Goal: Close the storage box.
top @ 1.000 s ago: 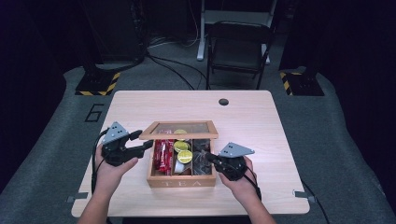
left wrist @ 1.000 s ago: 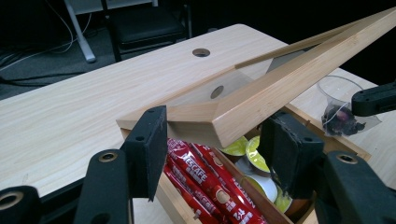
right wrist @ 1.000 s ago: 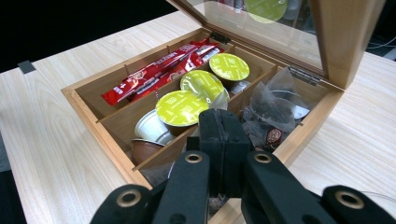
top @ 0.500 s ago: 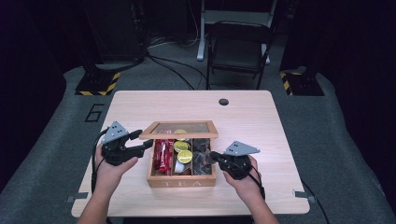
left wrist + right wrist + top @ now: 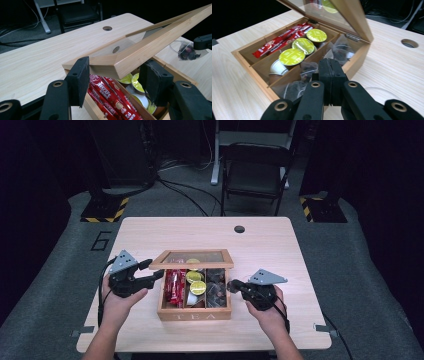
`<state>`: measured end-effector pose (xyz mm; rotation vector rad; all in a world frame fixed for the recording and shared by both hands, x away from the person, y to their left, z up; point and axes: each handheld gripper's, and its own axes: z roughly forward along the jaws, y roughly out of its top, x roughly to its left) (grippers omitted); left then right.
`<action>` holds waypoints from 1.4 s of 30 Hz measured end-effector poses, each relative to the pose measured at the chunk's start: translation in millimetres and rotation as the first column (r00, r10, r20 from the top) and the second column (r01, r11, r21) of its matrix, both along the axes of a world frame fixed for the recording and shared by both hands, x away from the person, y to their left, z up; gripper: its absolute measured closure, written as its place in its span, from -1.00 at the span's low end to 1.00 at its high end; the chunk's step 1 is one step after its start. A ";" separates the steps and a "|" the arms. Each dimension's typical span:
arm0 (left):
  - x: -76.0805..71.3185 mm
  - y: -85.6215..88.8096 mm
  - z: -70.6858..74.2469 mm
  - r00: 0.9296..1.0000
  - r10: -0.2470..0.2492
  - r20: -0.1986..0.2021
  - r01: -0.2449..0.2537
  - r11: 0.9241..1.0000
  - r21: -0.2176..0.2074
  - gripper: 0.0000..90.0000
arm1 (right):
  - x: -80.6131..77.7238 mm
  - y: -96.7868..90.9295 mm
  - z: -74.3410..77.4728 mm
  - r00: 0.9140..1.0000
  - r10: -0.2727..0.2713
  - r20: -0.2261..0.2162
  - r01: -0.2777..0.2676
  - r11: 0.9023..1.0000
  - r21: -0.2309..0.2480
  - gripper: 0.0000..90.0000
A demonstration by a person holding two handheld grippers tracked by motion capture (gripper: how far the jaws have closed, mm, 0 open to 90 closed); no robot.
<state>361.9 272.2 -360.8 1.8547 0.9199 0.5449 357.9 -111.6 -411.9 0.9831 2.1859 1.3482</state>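
A wooden tea box (image 5: 195,312) stands mid-table with its glass-paned lid (image 5: 192,260) half raised. My left gripper (image 5: 157,276) is shut on the lid's left front corner (image 5: 117,66), and its pads press on both sides. Inside lie red coffee sticks (image 5: 282,41), yellow-green capsules (image 5: 292,56) and clear tea bags (image 5: 339,53). My right gripper (image 5: 234,286) hovers at the box's right wall. Its jaws are shut on a clear tea bag (image 5: 186,50) that hangs at their tip.
A round cable hole (image 5: 239,229) sits near the table's far edge. A black chair (image 5: 255,170) stands behind the table. Bare tabletop lies to the left and right of the box.
My right gripper has drawn slightly to the right, away from the box, with the tea bag. The left gripper and the lid have stayed put.
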 end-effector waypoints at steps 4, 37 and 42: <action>-0.2 0.0 0.1 1.000 0.000 -0.001 0.000 1.000 0.003 -0.06 | 2.3 -6.7 0.0 1.000 -0.019 -0.002 0.019 1.000 0.006 1.00; -0.5 -0.1 -0.2 1.000 -0.003 -0.002 0.003 1.000 0.007 -0.06 | 14.1 -36.7 -11.2 0.990 -0.143 -0.011 0.142 0.989 -0.048 1.00; -0.5 -0.1 -0.3 1.000 -0.003 -0.002 0.003 1.000 0.007 -0.06 | 15.8 -38.6 -14.4 0.988 -0.155 -0.022 0.154 0.987 -0.055 1.00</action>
